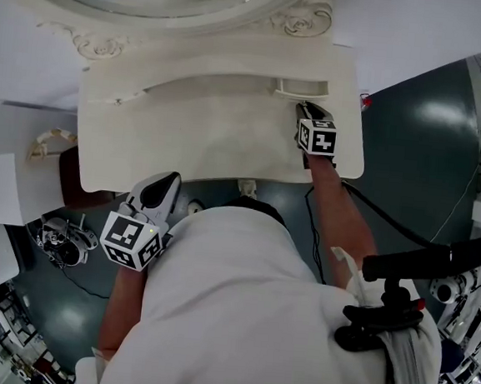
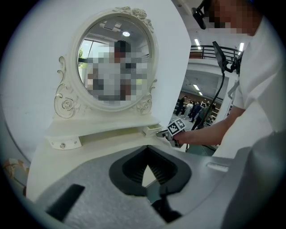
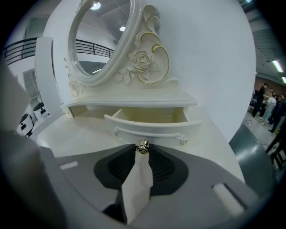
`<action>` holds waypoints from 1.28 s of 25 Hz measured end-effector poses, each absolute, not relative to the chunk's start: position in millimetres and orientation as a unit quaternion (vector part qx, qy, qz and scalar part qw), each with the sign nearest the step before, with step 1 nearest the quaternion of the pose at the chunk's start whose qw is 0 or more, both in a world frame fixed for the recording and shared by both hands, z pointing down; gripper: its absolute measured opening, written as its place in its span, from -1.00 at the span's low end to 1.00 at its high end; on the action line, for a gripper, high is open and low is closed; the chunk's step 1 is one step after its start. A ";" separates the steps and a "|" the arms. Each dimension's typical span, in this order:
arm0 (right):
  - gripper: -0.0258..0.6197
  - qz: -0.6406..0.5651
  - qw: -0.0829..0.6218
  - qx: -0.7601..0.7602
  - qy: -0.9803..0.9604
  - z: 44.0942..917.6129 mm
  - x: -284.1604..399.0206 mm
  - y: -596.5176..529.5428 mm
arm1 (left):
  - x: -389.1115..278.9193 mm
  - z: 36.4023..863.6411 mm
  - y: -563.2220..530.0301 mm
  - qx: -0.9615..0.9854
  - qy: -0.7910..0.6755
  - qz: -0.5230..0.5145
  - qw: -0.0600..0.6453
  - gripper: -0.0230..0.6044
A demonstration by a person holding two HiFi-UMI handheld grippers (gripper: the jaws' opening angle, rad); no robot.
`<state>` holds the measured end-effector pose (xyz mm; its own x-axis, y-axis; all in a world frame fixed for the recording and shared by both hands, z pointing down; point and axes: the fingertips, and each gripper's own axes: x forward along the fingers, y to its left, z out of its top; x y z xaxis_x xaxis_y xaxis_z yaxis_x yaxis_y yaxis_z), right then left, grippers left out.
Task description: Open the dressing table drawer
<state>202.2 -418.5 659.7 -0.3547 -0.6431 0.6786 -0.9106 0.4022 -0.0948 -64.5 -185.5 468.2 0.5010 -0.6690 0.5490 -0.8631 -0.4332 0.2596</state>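
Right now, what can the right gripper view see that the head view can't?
Only the right gripper view: the shiny knob pinched in the right tool, and the drawer's inside. Only the head view: the left tool and the person's white shirt. Both: the white dressing table with its drawer pulled open.

An oval mirror (image 2: 117, 62) stands beyond the left gripper (image 2: 147, 166), with people (image 2: 196, 114) far off to its right. A black cable (image 1: 389, 218) trails over dark floor (image 1: 413, 135) right of the right gripper (image 1: 305, 109).
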 end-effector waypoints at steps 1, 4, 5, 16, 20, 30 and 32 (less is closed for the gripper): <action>-0.62 0.237 0.283 0.493 -0.788 659.9 202.4 -417.2 | -64.7 468.5 -184.4 0.826 -0.463 0.185 0.261 -0.92; -0.62 0.237 0.284 0.493 -0.787 659.9 202.3 -413.3 | -66.2 468.5 -181.7 0.826 -0.464 0.183 0.262 -0.92; -0.62 0.237 0.284 0.493 -0.787 659.9 202.2 -412.2 | -66.6 468.5 -180.8 0.826 -0.464 0.183 0.263 -0.92; -0.62 0.235 0.294 0.490 -0.787 660.3 201.4 -405.6 | -69.7 469.7 -175.2 0.828 -0.464 0.174 0.264 -0.92; -0.62 0.234 0.296 0.491 -0.785 660.4 201.3 -405.0 | -71.9 468.6 -174.1 0.828 -0.464 0.173 0.263 -0.92; -0.50 0.232 0.298 0.510 -0.773 655.8 204.1 -388.9 | -81.0 466.9 -165.1 0.834 -0.455 0.170 0.261 -0.92; -0.51 0.234 0.298 0.512 -0.771 655.3 204.2 -380.4 | -83.1 466.6 -161.8 0.838 -0.450 0.169 0.260 -0.92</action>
